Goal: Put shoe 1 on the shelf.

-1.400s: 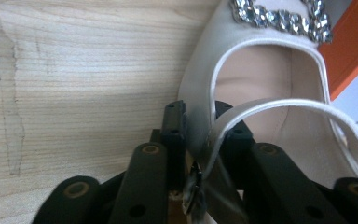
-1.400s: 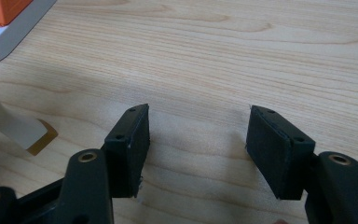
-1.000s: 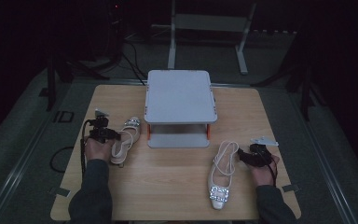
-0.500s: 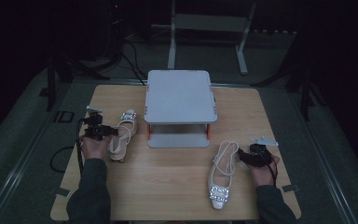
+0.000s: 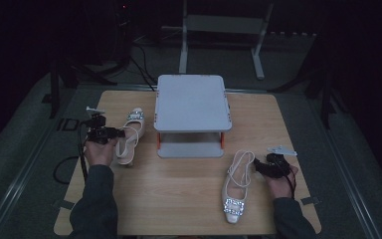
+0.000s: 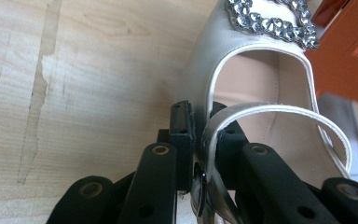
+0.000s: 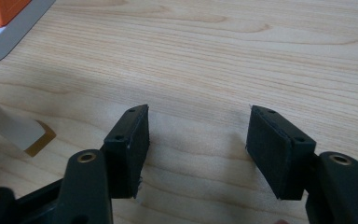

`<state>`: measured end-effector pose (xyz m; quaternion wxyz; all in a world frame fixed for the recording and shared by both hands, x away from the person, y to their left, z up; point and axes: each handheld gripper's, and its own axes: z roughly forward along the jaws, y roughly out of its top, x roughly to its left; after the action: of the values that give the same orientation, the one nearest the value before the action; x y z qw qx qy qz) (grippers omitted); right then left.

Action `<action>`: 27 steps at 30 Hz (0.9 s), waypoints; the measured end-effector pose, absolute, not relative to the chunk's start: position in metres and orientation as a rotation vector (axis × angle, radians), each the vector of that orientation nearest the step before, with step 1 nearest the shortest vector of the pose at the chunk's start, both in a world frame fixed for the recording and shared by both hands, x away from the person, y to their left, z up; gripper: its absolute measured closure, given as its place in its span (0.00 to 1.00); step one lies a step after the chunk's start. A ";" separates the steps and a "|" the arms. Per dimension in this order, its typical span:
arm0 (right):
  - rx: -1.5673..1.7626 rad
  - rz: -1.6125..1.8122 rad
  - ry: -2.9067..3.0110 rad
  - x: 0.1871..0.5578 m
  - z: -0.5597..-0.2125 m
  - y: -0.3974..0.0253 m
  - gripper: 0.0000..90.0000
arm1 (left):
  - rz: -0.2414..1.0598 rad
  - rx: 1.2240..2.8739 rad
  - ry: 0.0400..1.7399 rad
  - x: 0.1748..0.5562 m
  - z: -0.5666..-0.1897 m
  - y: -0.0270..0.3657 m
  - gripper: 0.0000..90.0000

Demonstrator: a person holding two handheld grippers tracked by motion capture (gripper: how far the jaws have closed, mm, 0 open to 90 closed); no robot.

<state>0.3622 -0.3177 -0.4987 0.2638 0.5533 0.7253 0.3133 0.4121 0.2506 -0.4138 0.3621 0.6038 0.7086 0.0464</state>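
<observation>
One wooden table [image 5: 189, 199] carries one grey two-tier stand [image 5: 191, 102] with orange legs, at centre rear. Two pale slingback shoes with jewelled buckles lie on the table. The left shoe [image 5: 129, 137] lies left of the stand, long axis running near to far, toe and buckle pointing away from the person. The right shoe [image 5: 236, 186] lies at front right, toe and buckle pointing toward the person, heel strap toward the stand. The left gripper [image 6: 203, 140] is closed narrowly on the left shoe's heel strap and rim. The right gripper [image 7: 198, 140] stands wide apart, holding nothing, just right of the right shoe's heel.
</observation>
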 end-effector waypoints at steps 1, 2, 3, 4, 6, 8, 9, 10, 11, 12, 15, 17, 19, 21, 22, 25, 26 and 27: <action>1.496 0.847 1.963 0.362 -0.499 -0.318 0.43 | 0.122 1.548 1.824 0.412 -0.412 0.250 0.91; 1.496 0.847 1.963 0.362 -0.499 -0.318 0.43 | 0.123 1.540 1.824 0.413 -0.410 0.250 0.91; 1.496 0.847 1.963 0.362 -0.499 -0.318 0.43 | 0.123 1.537 1.822 0.413 -0.407 0.250 0.91; 1.495 0.847 1.964 0.362 -0.499 -0.317 0.43 | 0.121 1.532 1.819 0.414 -0.405 0.250 0.91; 1.493 0.847 1.964 0.362 -0.499 -0.317 0.43 | 0.122 1.529 1.814 0.415 -0.401 0.250 0.91; 1.492 0.847 1.965 0.362 -0.499 -0.317 0.43 | 0.127 1.526 1.814 0.416 -0.396 0.249 0.91; 1.494 0.847 1.964 0.362 -0.499 -0.317 0.43 | 0.126 1.520 1.812 0.416 -0.394 0.249 0.90; 1.494 0.847 1.963 0.362 -0.498 -0.317 0.43 | 0.124 1.509 1.810 0.417 -0.392 0.249 0.90; 1.495 0.847 1.963 0.362 -0.498 -0.317 0.43 | 0.125 1.506 1.806 0.417 -0.390 0.249 0.91; 1.495 0.847 1.963 0.362 -0.498 -0.317 0.43 | 0.126 1.503 1.807 0.418 -0.387 0.248 0.91; 1.495 0.846 1.964 0.362 -0.498 -0.317 0.43 | 0.138 1.501 1.802 0.420 -0.379 0.247 0.91; 1.496 0.847 1.964 0.362 -0.499 -0.317 0.43 | 0.146 1.502 1.798 0.421 -0.373 0.246 0.91; 1.497 0.847 1.964 0.362 -0.498 -0.317 0.43 | 0.151 1.496 1.792 0.422 -0.367 0.245 0.91; 1.498 0.848 1.963 0.362 -0.499 -0.317 0.43 | 0.151 1.491 1.785 0.423 -0.362 0.244 0.91; 1.498 0.848 1.963 0.362 -0.498 -0.317 0.43 | 0.156 1.493 1.783 0.424 -0.358 0.244 0.91; 1.498 0.849 1.964 0.362 -0.499 -0.317 0.43 | 0.163 1.490 1.775 0.426 -0.350 0.240 0.91; 1.499 0.849 1.964 0.362 -0.499 -0.317 0.43 | 0.167 1.489 1.772 0.426 -0.347 0.239 0.91; 1.499 0.849 1.964 0.362 -0.499 -0.317 0.43 | 0.170 1.487 1.770 0.427 -0.344 0.238 0.91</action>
<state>0.3625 -0.3172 -0.4985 0.2615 0.5537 0.7257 0.3138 0.4268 0.2380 -0.3437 0.4001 0.5879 0.6999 0.0673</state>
